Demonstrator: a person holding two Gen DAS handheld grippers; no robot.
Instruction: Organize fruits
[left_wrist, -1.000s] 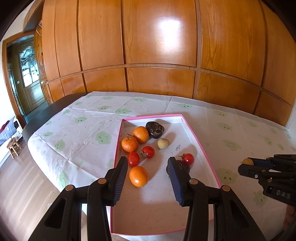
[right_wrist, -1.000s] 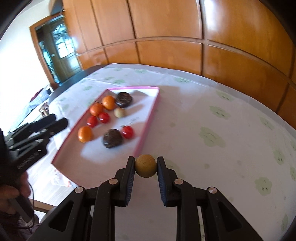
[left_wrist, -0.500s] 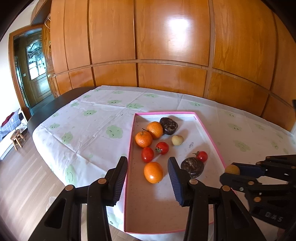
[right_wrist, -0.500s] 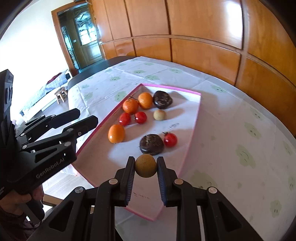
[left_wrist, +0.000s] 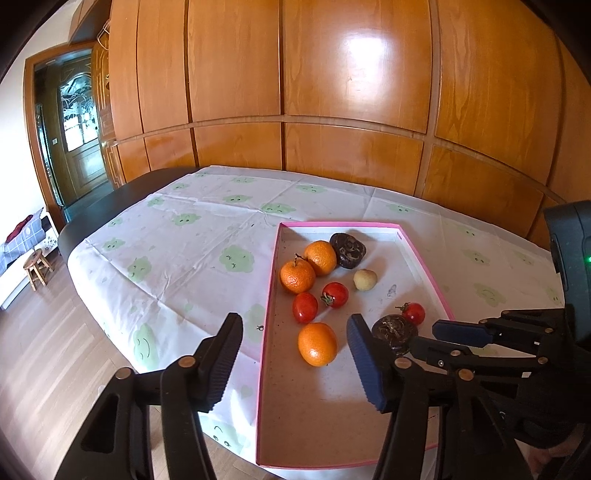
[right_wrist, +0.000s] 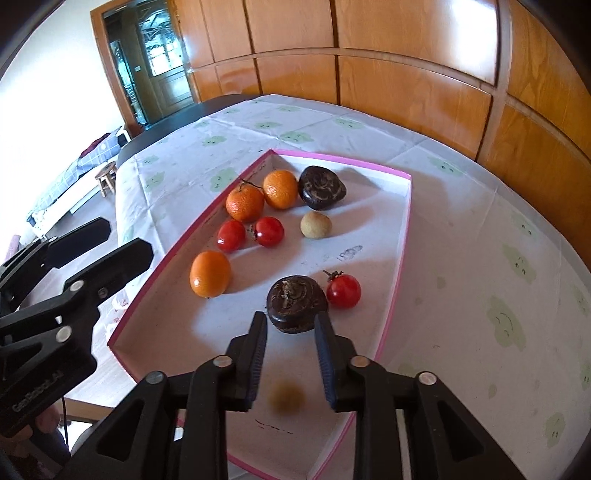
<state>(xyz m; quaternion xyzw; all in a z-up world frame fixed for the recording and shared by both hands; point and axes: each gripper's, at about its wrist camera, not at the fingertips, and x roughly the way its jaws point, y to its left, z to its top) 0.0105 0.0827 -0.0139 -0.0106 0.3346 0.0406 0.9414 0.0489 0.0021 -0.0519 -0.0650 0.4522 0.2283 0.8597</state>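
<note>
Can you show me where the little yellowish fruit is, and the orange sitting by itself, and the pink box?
small yellowish fruit (right_wrist: 316, 225), right wrist view, middle of its skin.
lone orange (right_wrist: 210, 273), right wrist view, center of its peel.
pink box (right_wrist: 405, 236), right wrist view, its right wall.

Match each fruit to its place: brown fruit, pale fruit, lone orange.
Things:
1. brown fruit
2. pale fruit
3. lone orange

Places:
a. in front of the far dark fruit
b. by the tray rim on the left tongs' side
c. blurred, below the open right tongs

Pairs: 1-c, 2-a, 3-b.
</note>
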